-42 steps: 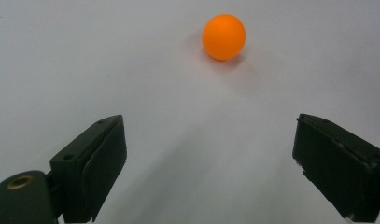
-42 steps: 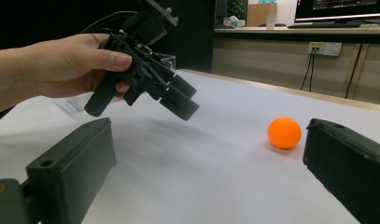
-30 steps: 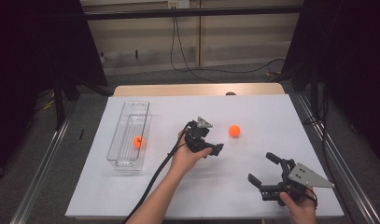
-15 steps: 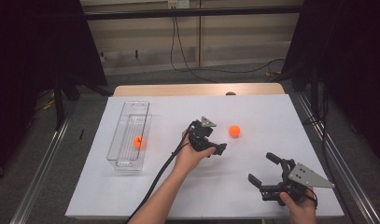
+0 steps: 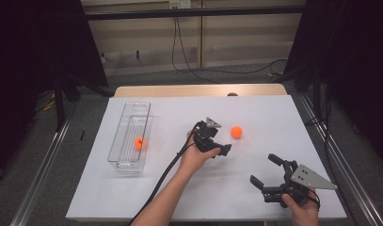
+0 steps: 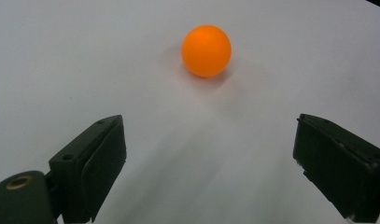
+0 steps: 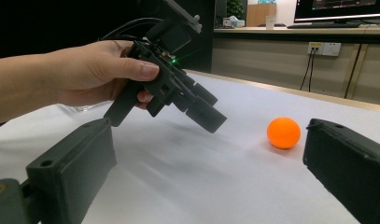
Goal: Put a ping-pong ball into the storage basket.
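The left gripper has its jaws spread wide with nothing between them, tilted down toward the white table. Just ahead of those jaws, a little to the right in the high view, lies the orange ball, resting on the table and apart from the pads. It is small, round, smooth and matt, an even bright orange with a soft shadow under it. The right gripper sits near the table's front right corner, its jaws likewise released and empty. Well off to the left, a second orange ball lies inside a clear plastic tray.
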{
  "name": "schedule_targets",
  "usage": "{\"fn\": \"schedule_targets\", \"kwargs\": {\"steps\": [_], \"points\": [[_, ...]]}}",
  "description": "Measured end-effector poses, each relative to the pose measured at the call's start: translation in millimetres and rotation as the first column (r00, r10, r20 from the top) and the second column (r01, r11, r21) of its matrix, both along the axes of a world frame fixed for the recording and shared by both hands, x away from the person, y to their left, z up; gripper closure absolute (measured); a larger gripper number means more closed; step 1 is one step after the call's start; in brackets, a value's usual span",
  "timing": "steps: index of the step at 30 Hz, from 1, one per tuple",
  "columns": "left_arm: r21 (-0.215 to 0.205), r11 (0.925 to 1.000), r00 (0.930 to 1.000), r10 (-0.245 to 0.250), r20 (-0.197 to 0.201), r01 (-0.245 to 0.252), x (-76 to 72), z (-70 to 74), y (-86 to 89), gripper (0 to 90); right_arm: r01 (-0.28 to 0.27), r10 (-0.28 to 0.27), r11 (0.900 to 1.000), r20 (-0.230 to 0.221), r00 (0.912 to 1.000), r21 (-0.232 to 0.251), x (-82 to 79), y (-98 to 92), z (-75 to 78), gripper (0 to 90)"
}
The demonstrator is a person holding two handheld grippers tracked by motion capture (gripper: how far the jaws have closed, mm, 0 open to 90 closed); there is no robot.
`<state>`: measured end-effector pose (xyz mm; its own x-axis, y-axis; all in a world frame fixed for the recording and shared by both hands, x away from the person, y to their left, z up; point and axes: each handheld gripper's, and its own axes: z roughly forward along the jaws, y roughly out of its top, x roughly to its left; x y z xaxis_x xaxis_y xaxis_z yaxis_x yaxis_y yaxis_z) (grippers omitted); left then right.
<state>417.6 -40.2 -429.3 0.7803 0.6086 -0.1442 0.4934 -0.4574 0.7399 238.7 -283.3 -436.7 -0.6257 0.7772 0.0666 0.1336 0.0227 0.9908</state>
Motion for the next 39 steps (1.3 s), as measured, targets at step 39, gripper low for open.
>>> {"fn": "schedule_targets", "kwargs": {"steps": [39], "points": [[-0.003, 1.0, 0.9999, 0.005, 0.013, -0.005, 11.3, -7.2, -25.0, 9.6, 0.002, -0.002, 1.0, -0.002, 1.0, 0.002, 0.2, -0.7, -0.2, 1.5]]}}
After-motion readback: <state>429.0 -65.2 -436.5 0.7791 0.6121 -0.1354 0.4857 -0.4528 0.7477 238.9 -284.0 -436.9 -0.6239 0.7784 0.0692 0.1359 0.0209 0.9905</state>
